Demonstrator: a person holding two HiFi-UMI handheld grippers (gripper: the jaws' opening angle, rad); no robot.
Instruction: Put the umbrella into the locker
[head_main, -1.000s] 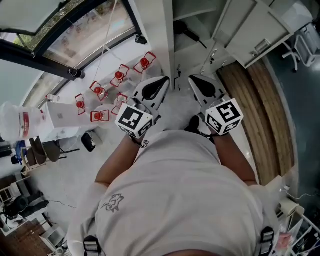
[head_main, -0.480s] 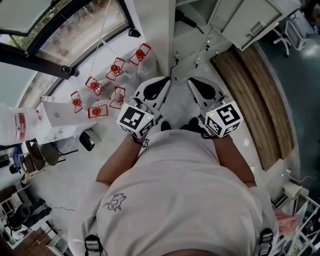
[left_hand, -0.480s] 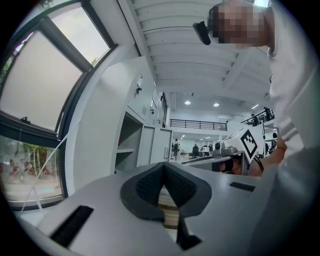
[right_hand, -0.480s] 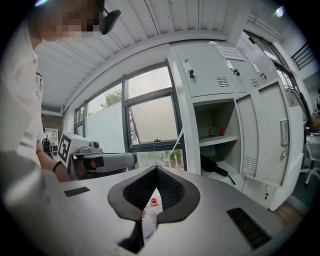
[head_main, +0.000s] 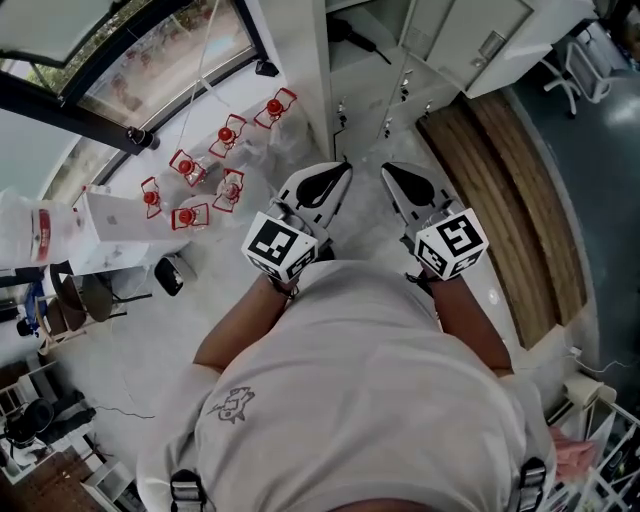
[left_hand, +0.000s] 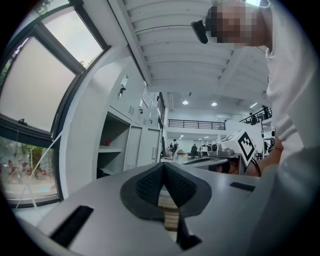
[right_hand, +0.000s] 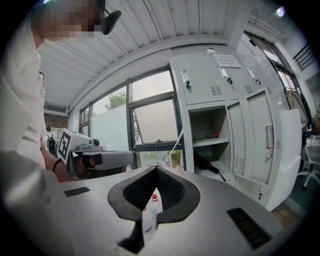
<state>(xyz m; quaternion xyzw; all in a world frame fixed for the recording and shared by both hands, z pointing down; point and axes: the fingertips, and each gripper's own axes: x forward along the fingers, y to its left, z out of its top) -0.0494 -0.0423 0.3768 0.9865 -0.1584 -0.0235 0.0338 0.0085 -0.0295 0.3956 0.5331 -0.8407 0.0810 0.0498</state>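
Left gripper (head_main: 343, 168), hand-held, white shell with black ribbed pads: jaws together, the pads meeting at the tip with nothing between them. It points about level toward the lockers. The forearm is stretched forward from the person's white T-shirt (head_main: 360, 400), and a black-and-white marker cube (head_main: 280, 247) sits over the hand. Right gripper (head_main: 388, 170), same make: jaws together and empty, tipped slightly downward, forearm likewise extended. It is held just beside the left one, the two tips angled a little toward each other. Ahead: pale grey metal locker bank (right_hand: 210, 80), one compartment standing open. Black elongated item, by its look the folded umbrella (right_hand: 202, 162): lying on the bottom of the open compartment, below the shelf (right_hand: 212, 141), well apart from both grippers. Small red item (right_hand: 216, 134) on that shelf. Beside the lockers: dark-framed window (right_hand: 152, 122). Wooden plank strip (head_main: 520, 200) on the floor to the right.
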